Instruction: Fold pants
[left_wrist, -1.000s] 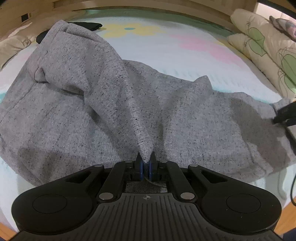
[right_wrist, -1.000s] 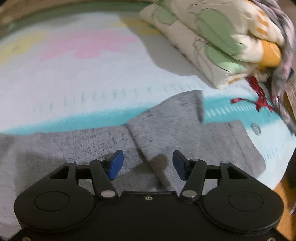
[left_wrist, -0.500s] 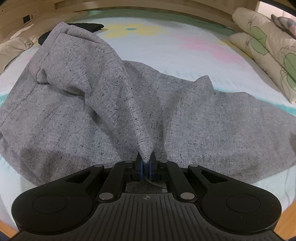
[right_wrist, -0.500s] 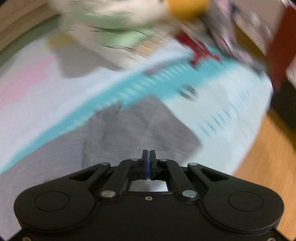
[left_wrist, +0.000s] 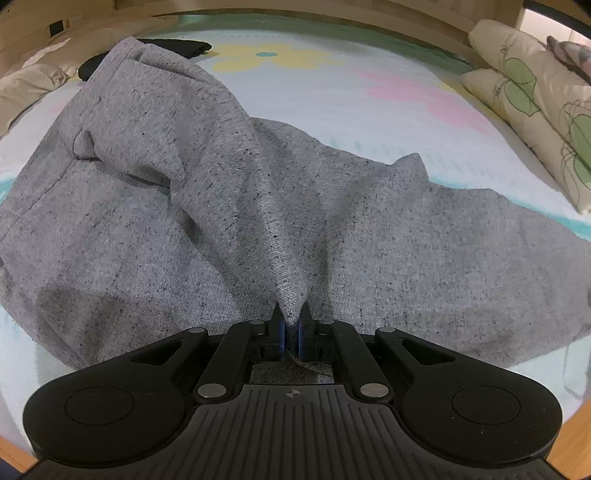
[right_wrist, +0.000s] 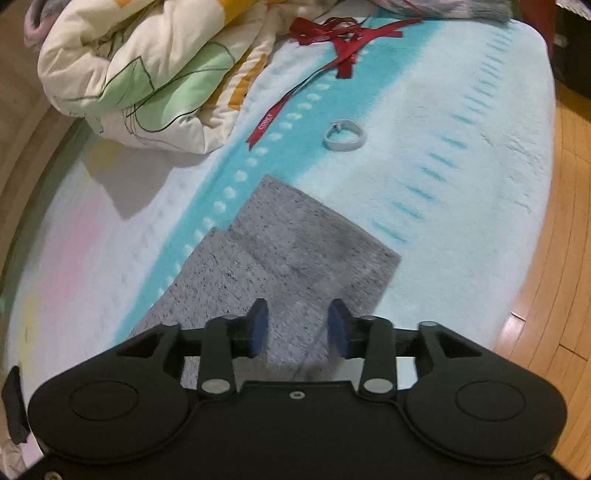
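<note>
Here our left gripper (left_wrist: 290, 325) has its blue fingers (left_wrist: 281, 330) pinched tight on a ridge of the grey pants (left_wrist: 229, 206), which rises from the pinch like a tent while the rest lies spread on the bed (left_wrist: 369, 92). Our right gripper (right_wrist: 297, 326) holds nothing: its fingers (right_wrist: 258, 325) stand apart just above the pants' leg end (right_wrist: 314, 236), whether touching it we cannot tell. That end lies flat, nearer to us than the silver ring (right_wrist: 343, 136) and red ribbon (right_wrist: 332, 40) on the bed.

We judge the step in hand is taking the leg end for a fold. To do it well, we should set the right fingers over the hem so that both layers are caught, close firmly, then lift with both sides level, so the cloth travels without dragging or bunching. The rolled quilt (right_wrist: 140, 74) lies well beyond the pants.
</note>
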